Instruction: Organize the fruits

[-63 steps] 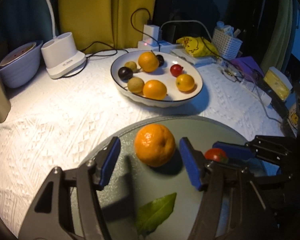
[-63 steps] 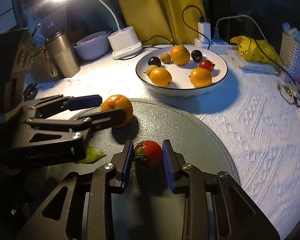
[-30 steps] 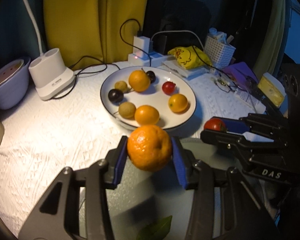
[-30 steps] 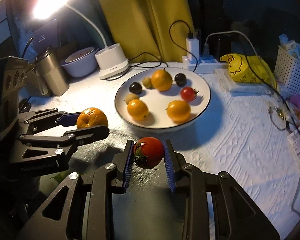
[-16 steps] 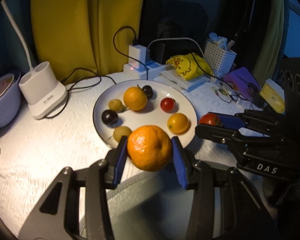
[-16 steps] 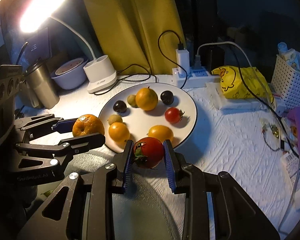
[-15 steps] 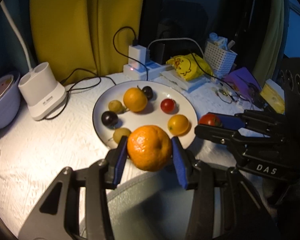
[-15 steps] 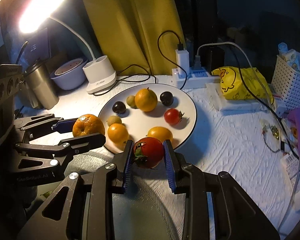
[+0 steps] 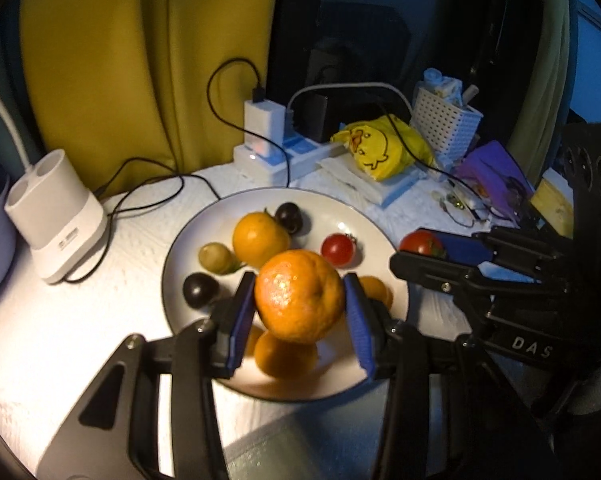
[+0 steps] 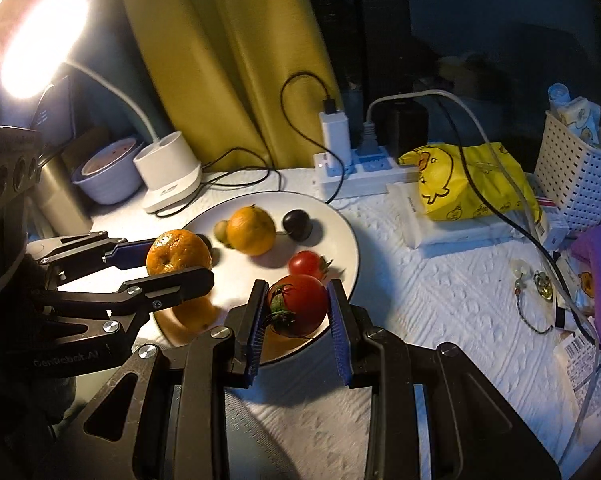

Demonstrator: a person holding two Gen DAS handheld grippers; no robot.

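Observation:
My left gripper [image 9: 299, 312] is shut on an orange mandarin [image 9: 299, 295] and holds it above the near part of the white plate [image 9: 180, 256]. My right gripper [image 10: 298, 320] is shut on a red tomato [image 10: 300, 305] above the plate's near right rim [image 10: 350, 240]. The plate holds a yellow orange [image 9: 260, 238], two dark plums [image 9: 198, 289], a green fruit [image 9: 216, 257], a small red tomato [image 9: 337, 249] and more oranges partly hidden under the mandarin. The right gripper with its tomato [image 9: 420, 242] shows at the right of the left wrist view; the left gripper with the mandarin [image 10: 178, 252] shows at the left of the right wrist view.
A white lamp base [image 9: 56, 216] and a pale bowl [image 10: 108, 176] stand left of the plate. A power strip with cables [image 10: 352, 168], a yellow duck bag [image 10: 468, 180] and a white basket [image 10: 576, 168] lie behind and to the right. A grey round mat [image 9: 300, 448] lies near.
Both grippers rose off the grey mat with their fruit and moved forward to above the plate. The left gripper shut on the mandarin after the first frame.

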